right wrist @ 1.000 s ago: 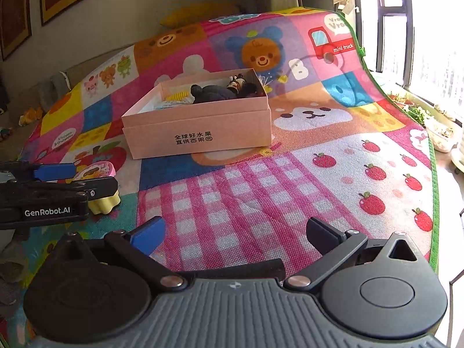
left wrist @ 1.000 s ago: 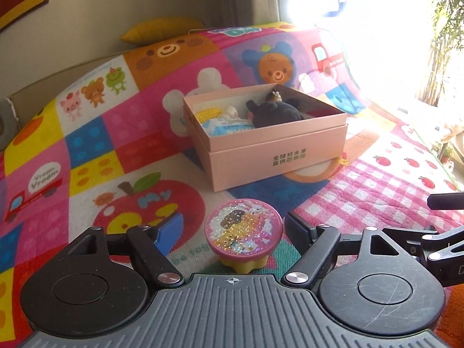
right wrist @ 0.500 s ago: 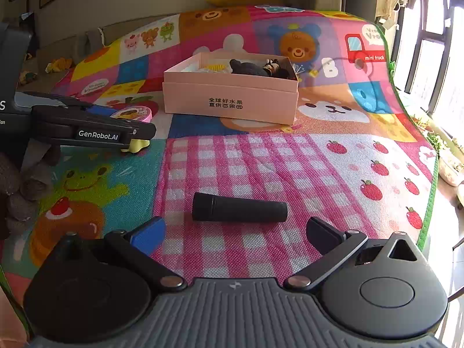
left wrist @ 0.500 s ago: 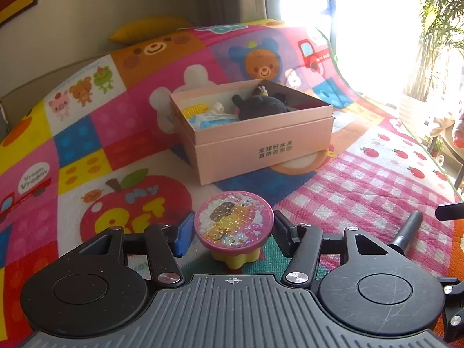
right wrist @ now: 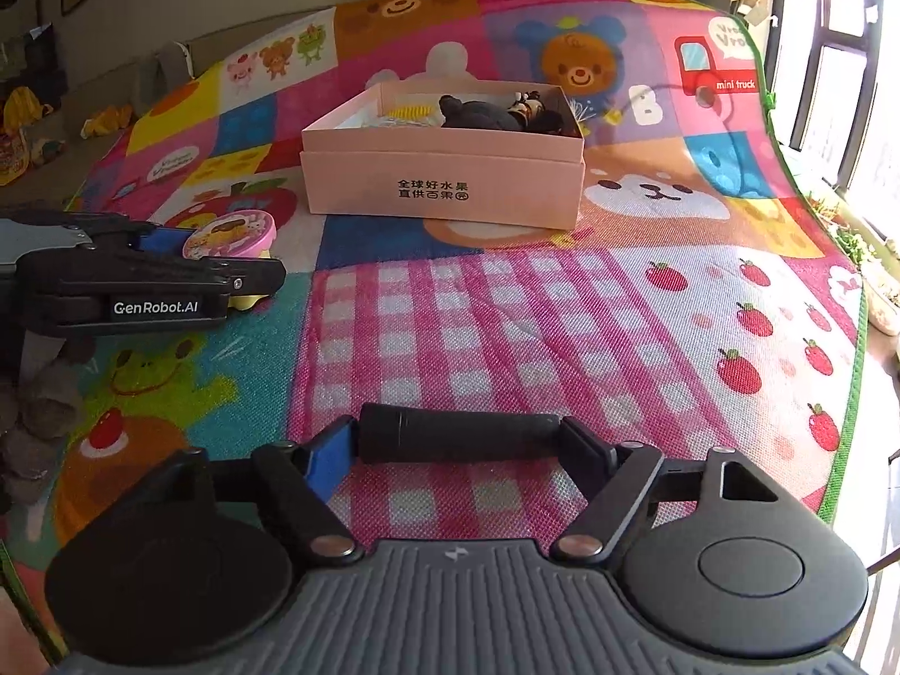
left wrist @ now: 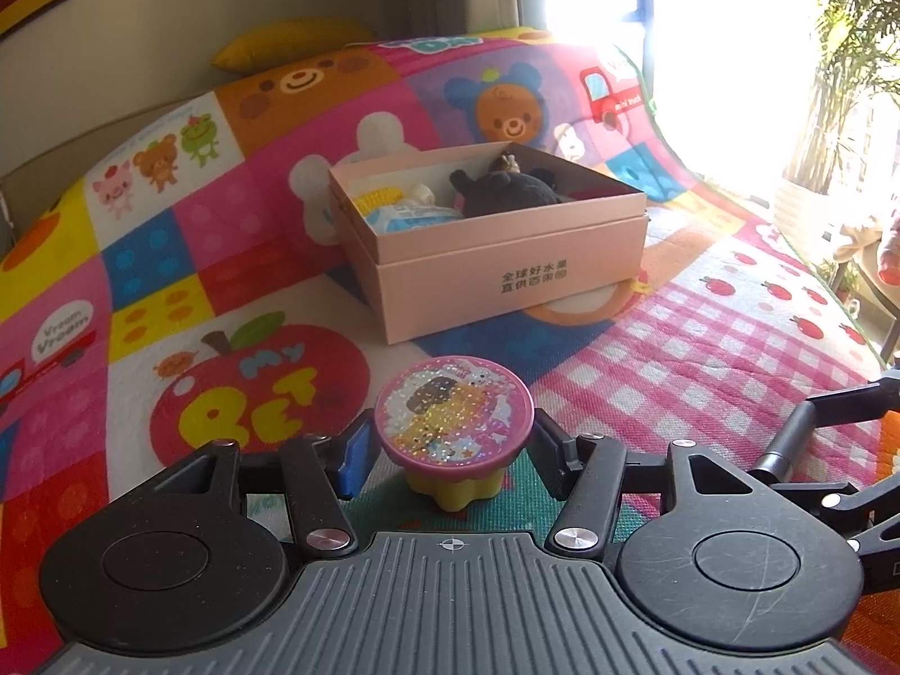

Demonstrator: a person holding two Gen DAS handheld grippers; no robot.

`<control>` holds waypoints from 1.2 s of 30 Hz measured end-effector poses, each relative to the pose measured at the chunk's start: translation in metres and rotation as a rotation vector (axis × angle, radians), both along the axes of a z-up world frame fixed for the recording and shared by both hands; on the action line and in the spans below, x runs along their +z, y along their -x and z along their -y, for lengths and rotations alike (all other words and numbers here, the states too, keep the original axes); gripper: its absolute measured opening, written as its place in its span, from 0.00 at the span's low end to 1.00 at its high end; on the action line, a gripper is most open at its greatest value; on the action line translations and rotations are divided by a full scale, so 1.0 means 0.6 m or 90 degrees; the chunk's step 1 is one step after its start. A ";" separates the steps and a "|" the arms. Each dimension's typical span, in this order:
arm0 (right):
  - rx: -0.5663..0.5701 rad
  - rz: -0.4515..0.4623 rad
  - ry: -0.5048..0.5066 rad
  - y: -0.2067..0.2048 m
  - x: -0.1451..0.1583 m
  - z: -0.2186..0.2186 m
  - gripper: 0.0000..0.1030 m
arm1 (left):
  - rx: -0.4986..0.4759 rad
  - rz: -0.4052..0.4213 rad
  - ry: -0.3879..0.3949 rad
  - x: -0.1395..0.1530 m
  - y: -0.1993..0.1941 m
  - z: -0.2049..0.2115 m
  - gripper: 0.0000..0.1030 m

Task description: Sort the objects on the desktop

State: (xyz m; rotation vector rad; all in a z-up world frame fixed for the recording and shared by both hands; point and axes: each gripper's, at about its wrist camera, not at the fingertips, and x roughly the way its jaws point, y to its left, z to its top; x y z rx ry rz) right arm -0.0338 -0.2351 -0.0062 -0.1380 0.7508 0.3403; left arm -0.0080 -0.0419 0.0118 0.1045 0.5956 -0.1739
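A round toy with a pink glitter lid and yellow base (left wrist: pixel 454 427) stands on the play mat. My left gripper (left wrist: pixel 450 447) is shut on it, one finger on each side; both show in the right wrist view, toy (right wrist: pixel 229 235) and gripper (right wrist: pixel 214 259). A black cylinder (right wrist: pixel 458 433) lies crosswise on the pink checked patch. My right gripper (right wrist: pixel 458 444) has closed its fingers on the cylinder's two ends. A pink box (left wrist: pixel 506 259) (right wrist: pixel 444 169) holds a black plush toy (left wrist: pixel 506 194), a yellow thing and a blue-white pack.
The colourful cartoon play mat (right wrist: pixel 562 309) covers the surface and curves up at the back. A yellow cushion (left wrist: pixel 292 42) lies behind it. A window and plants are on the right. Clutter lies on the floor at far left (right wrist: pixel 22 112).
My left gripper has closed in on the glitter toy. My right gripper moved forward over the black cylinder and closed on its ends.
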 end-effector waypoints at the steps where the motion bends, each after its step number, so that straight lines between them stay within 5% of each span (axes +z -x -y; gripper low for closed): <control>1: -0.001 -0.002 -0.001 -0.001 0.002 -0.002 0.73 | -0.002 0.000 -0.001 0.001 0.000 0.000 0.59; 9: 0.010 0.012 0.016 0.006 0.028 0.006 0.72 | -0.051 0.018 0.005 0.028 0.026 0.003 0.59; 15: 0.005 0.091 0.005 -0.016 0.135 0.032 0.72 | -0.082 0.138 -0.023 0.116 -0.016 0.010 0.59; 21: -0.006 0.157 -0.062 -0.155 0.273 0.019 0.72 | -0.061 0.221 -0.018 0.167 -0.167 0.018 0.60; 24: -0.014 0.157 -0.091 -0.261 0.310 -0.017 0.73 | -0.040 0.206 0.011 0.168 -0.236 0.003 0.74; 28: -0.051 0.136 -0.096 -0.389 0.295 -0.059 0.90 | -0.018 0.188 0.052 0.153 -0.232 -0.044 0.95; 36: -0.076 0.060 -0.114 -0.406 0.195 -0.022 0.93 | -0.072 0.060 0.097 0.059 -0.154 -0.081 0.96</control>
